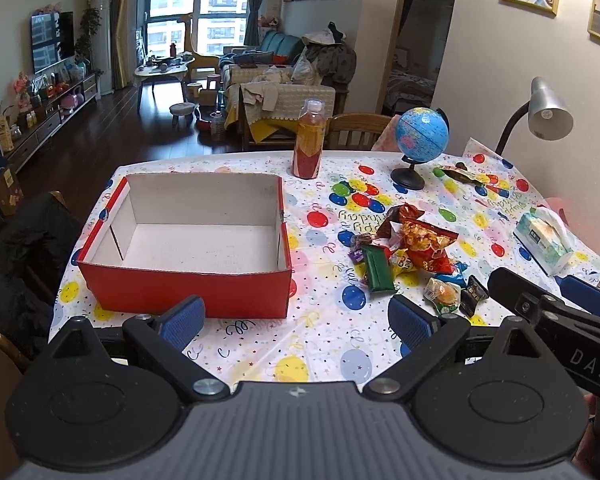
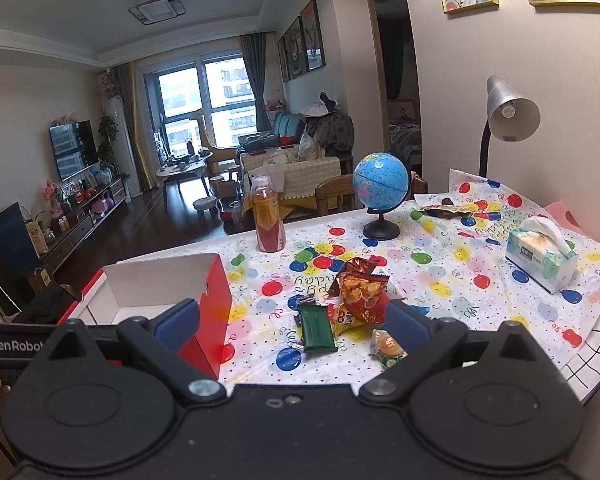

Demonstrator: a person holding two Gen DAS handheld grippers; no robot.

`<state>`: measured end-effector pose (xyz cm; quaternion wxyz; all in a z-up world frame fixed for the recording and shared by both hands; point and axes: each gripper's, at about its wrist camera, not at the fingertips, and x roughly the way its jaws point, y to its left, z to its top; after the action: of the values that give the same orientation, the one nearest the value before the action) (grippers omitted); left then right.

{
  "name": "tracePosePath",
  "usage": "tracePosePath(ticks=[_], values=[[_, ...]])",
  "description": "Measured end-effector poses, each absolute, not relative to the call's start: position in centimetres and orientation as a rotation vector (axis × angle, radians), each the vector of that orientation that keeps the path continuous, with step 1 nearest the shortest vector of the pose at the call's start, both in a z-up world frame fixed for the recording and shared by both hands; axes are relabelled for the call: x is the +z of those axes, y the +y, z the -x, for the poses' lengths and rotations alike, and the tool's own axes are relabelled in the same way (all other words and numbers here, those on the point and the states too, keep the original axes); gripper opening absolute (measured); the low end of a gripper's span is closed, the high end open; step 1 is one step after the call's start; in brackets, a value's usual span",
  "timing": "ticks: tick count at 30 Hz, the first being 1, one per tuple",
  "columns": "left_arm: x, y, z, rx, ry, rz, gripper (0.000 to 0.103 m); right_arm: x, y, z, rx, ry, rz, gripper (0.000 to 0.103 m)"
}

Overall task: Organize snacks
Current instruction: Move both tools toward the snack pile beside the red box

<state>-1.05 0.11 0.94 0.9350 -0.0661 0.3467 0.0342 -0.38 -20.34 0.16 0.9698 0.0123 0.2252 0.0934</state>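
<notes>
Snacks [image 1: 410, 254] lie heaped on the counter [image 1: 316, 344], just right of the red box [image 1: 188, 284], which I see holds nothing; sorting is, I judge, not yet begun. My left hand-held gripper [image 1: 296, 322] and right hand-held gripper [image 2: 294, 320] both hover spread wide, carrying nothing.

Soft daylight is admitted through the far window [image 1: 196, 12]; the floor is left dim. Straight lines are bowed and corners darkened by fisheye distortion.
</notes>
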Motion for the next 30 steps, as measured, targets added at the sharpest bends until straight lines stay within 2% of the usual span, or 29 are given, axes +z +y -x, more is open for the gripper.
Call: tracePosePath(ticks=[17, 30], values=[[1.2, 0.4, 0.0, 0.062, 0.689, 0.112, 0.099, 1.3, -20.4, -0.5, 0.183, 0.437, -0.022, 0.100], [1.1, 0.3, -0.2, 0.058, 0.646, 0.085, 0.099, 0.2, -20.3, -1.0, 0.176, 0.480, -0.033, 0.100]])
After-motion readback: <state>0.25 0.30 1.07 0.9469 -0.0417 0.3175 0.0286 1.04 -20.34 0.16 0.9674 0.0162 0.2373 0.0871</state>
